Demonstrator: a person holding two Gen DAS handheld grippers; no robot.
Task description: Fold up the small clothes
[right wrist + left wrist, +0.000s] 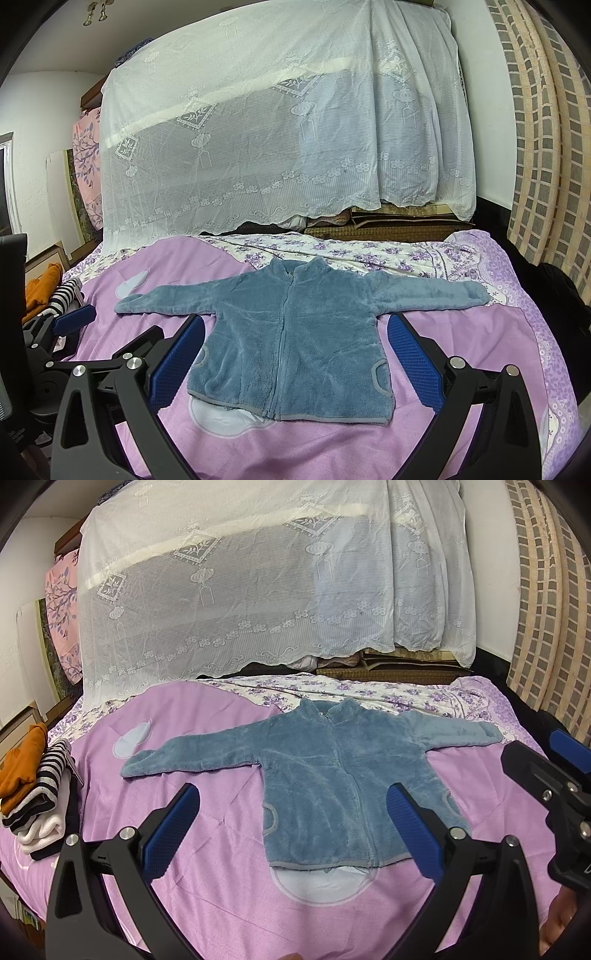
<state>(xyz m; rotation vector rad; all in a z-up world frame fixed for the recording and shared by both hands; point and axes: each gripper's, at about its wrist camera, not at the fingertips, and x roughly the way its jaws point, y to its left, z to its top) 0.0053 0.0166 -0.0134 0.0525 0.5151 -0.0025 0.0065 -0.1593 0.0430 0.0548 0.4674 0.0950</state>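
Two spread grippers, left gripper (291, 827), right gripper (295, 354), above flat jacket (295, 332) hem

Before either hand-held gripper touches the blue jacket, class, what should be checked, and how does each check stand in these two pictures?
1. Jacket lies flat, front up, zip closed: ok.
2. Both sleeves spread out to the sides: ok.
3. Left hand-held gripper open and holding nothing: ok.
4. Right hand-held gripper open and holding nothing: ok.
5. Pile of folded clothes lies apart from the jacket, at the left edge of the bed: ok.
6. Nothing trapped under the jacket: cannot tell.
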